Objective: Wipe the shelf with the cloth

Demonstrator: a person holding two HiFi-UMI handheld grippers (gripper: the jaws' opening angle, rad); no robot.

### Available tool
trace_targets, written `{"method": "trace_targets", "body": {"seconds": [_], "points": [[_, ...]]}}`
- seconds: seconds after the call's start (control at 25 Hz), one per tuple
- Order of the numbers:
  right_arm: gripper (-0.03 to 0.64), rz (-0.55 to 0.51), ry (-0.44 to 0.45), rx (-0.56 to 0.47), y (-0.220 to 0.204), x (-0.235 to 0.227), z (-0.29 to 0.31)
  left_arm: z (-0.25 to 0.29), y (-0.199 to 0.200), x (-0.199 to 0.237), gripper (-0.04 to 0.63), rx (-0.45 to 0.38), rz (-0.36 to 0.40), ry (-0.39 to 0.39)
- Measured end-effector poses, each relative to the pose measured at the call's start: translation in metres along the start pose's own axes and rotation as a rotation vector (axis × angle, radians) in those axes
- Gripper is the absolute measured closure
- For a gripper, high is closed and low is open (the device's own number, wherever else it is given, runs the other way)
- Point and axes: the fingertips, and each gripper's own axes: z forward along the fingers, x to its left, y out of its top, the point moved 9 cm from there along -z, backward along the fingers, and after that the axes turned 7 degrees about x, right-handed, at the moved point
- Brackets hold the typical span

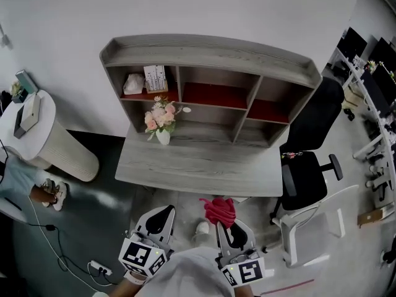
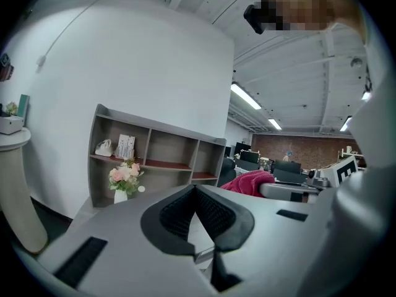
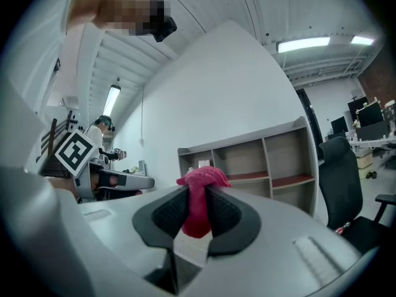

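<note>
Fingers (image 3: pixel 167 212) of the right gripper (image 3: pixel 197 210) are pinched tight on a bunched red cloth (image 3: pixel 199 187), which bulges out above the tips. The left gripper (image 2: pixel 195 190) has its tips pressed together with nothing between them. From where I stand, both are held low in front of the person, short of the near edge of the grey surface (image 1: pixel 198 166), so the cloth (image 1: pixel 218 210) is well apart from the shelf (image 1: pixel 210 54) at the back against the wall, and no wiping has begun, as far as I can judge. To do this well, I would bring the cloth up over the surface to one board, hold the pinch firm so the bunch does not slip, press the loose part flat and sweep along the length of the board rather than dabbing. The vase of pink flowers (image 1: pixel 159 121) stands at the foot of the shelf on its left side and would tip easily, so it is best steered round. The upper left compartment will need care too. By my count there are two grippers, one cloth, one shelf with three red boards showing, one vase, two small pale things (image 1: pixel 144 81) in that upper left compartment, and one black office chair (image 1: pixel 309 147) at the right.
</note>
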Motion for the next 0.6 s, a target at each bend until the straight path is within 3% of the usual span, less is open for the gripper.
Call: {"method": "trace_targets", "body": {"seconds": [0.32,0.6], "points": [[0.531,0.008,0.085,-0.039,0.032,-0.073,0.048,0.062,0.026,-0.002,0.589,0.006,-0.023,0.063],[0.531,0.055,0.061,-0.093,0.045,-0.11,0.07,0.09,0.024,0.006,0.589,0.074,-0.061,0.093]]}}
